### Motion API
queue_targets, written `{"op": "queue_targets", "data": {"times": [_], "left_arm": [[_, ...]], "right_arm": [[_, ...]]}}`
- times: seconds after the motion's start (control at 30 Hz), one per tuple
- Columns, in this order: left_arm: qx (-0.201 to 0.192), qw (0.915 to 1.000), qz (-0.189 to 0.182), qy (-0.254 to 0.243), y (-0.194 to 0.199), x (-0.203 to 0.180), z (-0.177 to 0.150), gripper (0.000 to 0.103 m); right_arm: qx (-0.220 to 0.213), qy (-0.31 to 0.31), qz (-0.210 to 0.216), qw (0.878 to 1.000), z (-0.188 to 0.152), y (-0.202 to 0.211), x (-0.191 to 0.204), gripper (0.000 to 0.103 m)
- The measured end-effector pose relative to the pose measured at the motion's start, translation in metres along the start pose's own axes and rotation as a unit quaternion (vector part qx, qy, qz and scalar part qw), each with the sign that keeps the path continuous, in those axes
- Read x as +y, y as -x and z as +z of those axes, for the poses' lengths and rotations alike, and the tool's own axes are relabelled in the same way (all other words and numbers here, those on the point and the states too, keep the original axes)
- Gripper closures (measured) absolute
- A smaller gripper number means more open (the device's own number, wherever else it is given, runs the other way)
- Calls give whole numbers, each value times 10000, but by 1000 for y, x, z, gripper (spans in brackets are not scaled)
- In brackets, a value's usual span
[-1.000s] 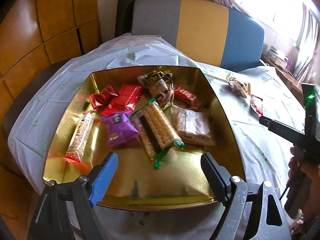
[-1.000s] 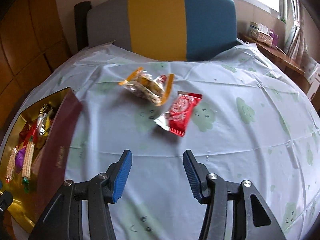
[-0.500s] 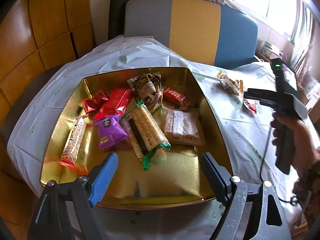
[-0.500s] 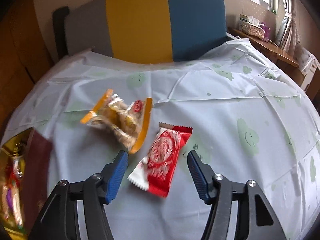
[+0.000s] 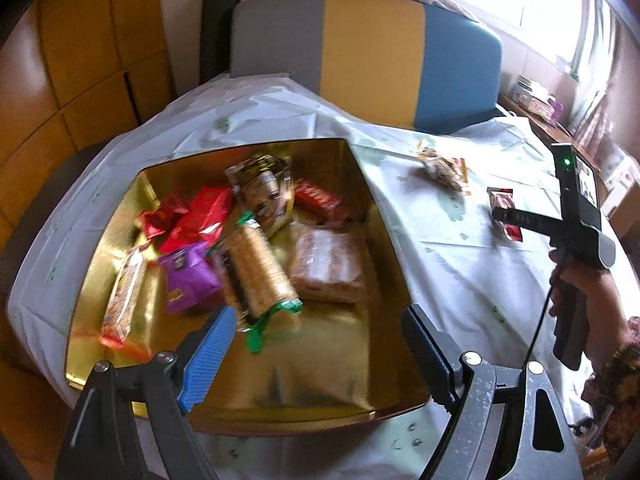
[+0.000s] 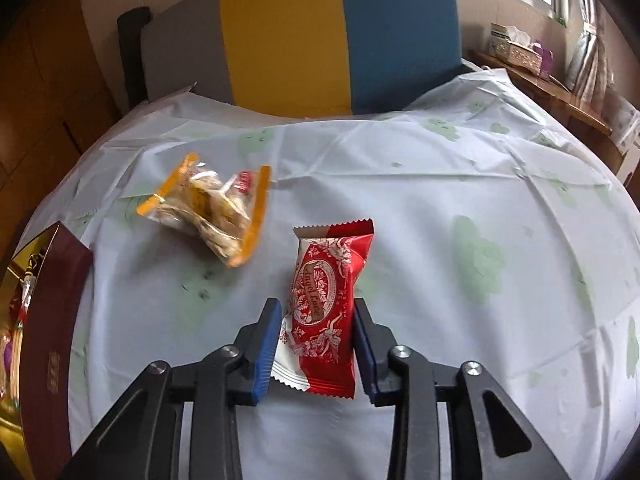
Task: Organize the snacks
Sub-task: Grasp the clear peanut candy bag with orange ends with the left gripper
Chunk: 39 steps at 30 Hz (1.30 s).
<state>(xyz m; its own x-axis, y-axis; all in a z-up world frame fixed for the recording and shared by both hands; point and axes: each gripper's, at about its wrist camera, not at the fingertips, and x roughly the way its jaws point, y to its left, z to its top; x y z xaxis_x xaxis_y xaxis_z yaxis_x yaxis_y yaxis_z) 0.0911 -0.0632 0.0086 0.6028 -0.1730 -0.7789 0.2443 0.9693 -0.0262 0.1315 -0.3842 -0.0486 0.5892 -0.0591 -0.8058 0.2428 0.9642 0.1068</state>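
A red-and-white snack packet [image 6: 324, 292] lies on the pale tablecloth. My right gripper [image 6: 316, 308] straddles its near half, and its jaws are closing with both blue pads against the packet's sides. An orange-edged clear packet [image 6: 212, 208] lies to its far left on the cloth. In the left wrist view my left gripper [image 5: 318, 316] hangs open over the near part of a gold tin [image 5: 320, 368], with nothing between its fingers. The tin holds several snacks, among them a cracker pack [image 5: 256, 268], a purple packet [image 5: 188, 276] and red packets [image 5: 200, 216].
The tin's dark red outer wall [image 6: 56, 320] stands at the left edge of the right wrist view. A grey, yellow and blue chair back [image 6: 300, 40] rises behind the table. A person's hand [image 5: 576, 280] grips the right tool. A side shelf [image 6: 540, 80] runs at far right.
My right gripper moved forward over the cloth to the red packet and closed around it. The left gripper stayed open over the tin, drifting slightly sideways.
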Motion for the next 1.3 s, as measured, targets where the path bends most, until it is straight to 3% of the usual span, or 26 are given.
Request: {"op": "queue_targets", "data": {"times": [0.1,0.2,0.43,0.57,0.8,1.0,1.13,1.27,1.3], "left_arm": [[-27,9999,-118,-123,-1,-16,10,17],[4,9995,-272,-181,-6,-35,24,6],[38,9983,-480,-322,-30,-80,71,5],[257,9981,-505,-257,-60,-103,103,4],[660,9927,-782,634,-132,-117,153,4],[1067,9753,-1032,1635,-183,-119,172,4],[1208,9759,-954,1548,-204,-130,181,7],[1389,9769,-900,1350,-224,-135,182,29],[1377,9769,-891,1368,-227,-134,181,29]], "right_arm": [[12,-129,-80,9999,-8,5,-17,68],[-149,-290,106,9994,-16,5,-30,68],[-385,-180,79,9991,-24,5,-27,66],[-419,-138,30,9990,-26,5,-25,65],[-510,-151,52,9986,-28,5,-26,65],[-557,-206,137,9981,-30,7,-29,65],[-569,-174,99,9982,-31,7,-28,65],[-574,-160,88,9982,-31,7,-26,65],[-576,-164,95,9982,-31,7,-27,65]]}}
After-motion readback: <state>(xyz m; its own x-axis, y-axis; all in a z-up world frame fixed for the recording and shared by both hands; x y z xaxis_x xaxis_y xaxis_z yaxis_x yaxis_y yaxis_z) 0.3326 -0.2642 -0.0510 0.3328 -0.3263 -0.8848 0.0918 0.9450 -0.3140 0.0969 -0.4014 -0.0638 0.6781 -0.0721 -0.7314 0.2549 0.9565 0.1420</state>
